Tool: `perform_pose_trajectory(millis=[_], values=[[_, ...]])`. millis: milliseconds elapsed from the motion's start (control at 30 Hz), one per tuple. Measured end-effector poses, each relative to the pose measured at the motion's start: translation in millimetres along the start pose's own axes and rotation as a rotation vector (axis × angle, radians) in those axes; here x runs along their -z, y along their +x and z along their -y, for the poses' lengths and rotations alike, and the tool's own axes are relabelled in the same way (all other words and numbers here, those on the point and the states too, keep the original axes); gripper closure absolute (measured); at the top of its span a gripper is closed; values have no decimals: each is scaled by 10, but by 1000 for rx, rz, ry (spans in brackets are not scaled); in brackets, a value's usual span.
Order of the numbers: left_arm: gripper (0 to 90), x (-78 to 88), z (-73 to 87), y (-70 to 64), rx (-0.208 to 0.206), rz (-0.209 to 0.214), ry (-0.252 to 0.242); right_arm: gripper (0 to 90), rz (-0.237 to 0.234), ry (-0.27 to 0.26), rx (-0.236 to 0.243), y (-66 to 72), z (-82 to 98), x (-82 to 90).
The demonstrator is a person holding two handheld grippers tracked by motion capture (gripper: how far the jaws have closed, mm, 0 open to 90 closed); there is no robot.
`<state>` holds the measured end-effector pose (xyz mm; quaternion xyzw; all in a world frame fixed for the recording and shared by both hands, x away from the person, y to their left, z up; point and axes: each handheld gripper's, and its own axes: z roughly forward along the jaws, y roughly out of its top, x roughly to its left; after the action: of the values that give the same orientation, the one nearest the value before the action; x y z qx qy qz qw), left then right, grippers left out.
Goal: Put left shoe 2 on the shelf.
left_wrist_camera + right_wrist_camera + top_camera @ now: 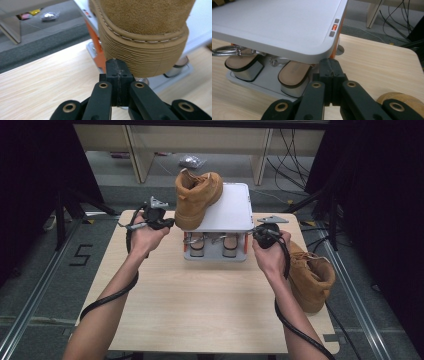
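Holding your left gripper (117, 65) with its jaws together on nothing, you have its tip just at the toe sole of the tan boot (196, 198) on the white rack (232, 212). Your right gripper (331, 65), also pressed together and empty, sits at the rack's corner, near the second boot (311, 276) on the table (200, 305).

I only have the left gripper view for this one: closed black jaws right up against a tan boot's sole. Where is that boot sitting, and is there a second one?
Observer: The boot stands on the left part of the rack's grey top shelf, its toe overhanging the front edge towards the left gripper.
Operator: And its partner?
Observer: The second boot lies on the table at the right edge, beside the person's right forearm.
Operator: What's the right gripper doing?
Observer: The right gripper is shut on nothing, at the shelf's front right corner; a pair of sandals sits on the lower tier.
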<state>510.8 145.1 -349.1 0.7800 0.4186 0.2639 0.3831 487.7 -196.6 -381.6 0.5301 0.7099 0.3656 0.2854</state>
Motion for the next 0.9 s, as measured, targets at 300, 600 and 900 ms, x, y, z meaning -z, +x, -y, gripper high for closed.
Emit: perform_pose_trajectory(millis=[300,600,900], values=[[900,-45,-58,-175,-12,31,11,900,15,15,15,39,-21,20],[900,-70,-98,-250,-24,31,26,900,7,-2,25,26,-14,4],[878,-79,-68,-246,10,34,-4,900,4,7,32,24,-17,20]])
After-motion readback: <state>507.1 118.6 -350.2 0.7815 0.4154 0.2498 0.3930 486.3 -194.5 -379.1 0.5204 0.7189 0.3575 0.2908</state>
